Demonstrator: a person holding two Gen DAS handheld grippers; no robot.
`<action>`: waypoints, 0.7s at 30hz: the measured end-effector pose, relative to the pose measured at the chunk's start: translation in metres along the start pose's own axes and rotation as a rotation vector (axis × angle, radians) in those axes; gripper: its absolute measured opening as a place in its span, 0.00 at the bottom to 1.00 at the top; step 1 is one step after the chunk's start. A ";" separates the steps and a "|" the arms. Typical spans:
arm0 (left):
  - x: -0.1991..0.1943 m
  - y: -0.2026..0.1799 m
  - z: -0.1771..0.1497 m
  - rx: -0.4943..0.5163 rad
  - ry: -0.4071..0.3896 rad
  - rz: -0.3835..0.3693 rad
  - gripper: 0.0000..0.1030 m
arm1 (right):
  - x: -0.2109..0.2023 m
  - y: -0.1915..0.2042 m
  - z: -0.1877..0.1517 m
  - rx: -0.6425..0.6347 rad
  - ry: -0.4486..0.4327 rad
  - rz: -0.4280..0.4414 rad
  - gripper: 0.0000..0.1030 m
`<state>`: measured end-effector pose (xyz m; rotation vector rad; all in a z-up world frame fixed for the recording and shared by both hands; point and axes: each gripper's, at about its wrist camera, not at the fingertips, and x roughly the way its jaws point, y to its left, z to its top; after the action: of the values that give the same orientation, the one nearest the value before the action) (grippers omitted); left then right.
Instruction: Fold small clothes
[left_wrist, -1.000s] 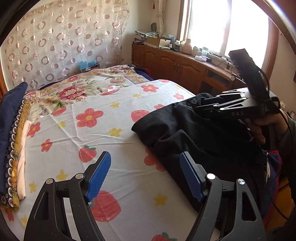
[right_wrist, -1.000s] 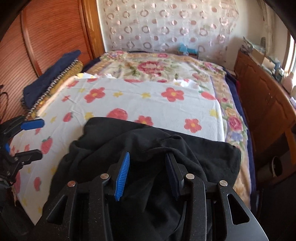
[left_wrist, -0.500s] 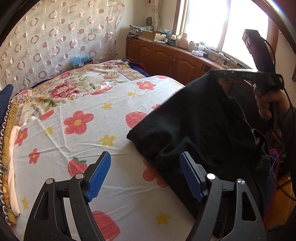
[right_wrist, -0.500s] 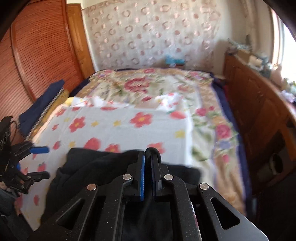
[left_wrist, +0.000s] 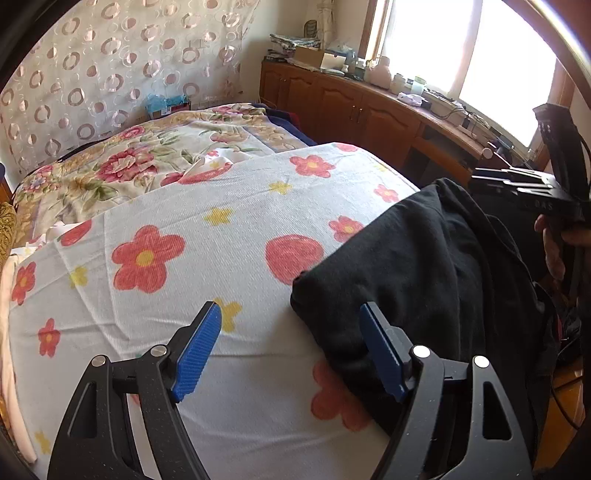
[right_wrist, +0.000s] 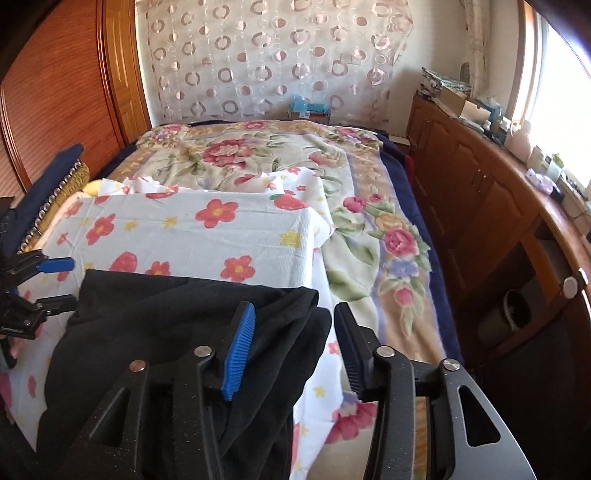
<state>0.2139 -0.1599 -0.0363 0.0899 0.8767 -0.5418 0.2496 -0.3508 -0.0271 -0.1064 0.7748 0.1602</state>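
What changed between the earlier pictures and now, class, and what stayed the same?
The right gripper, clamped on the lifted black garment half a second ago, has just been opening and let go. The garment dropped back onto the flowered towel, part of it lying between the fingers. The left gripper stayed open and empty; the bedding is unchanged.

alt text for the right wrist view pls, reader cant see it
A black garment lies rumpled on a white flower-print cloth on a bed, under the right gripper, whose jaws have just been opening and stand apart with a fold between them, unpinched. The left gripper is open at the left edge; wooden cabinets run along the right.
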 end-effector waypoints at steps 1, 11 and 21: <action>0.003 0.000 0.002 -0.006 0.001 -0.005 0.75 | -0.001 -0.002 -0.001 0.006 -0.002 0.008 0.52; 0.019 -0.002 0.011 -0.040 0.016 -0.037 0.63 | 0.041 -0.034 0.000 0.119 0.097 0.082 0.59; 0.022 -0.006 0.010 -0.038 0.022 -0.041 0.60 | 0.052 -0.049 0.012 0.193 0.132 0.131 0.59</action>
<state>0.2293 -0.1775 -0.0458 0.0437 0.9112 -0.5627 0.3033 -0.3921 -0.0534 0.1180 0.9258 0.2026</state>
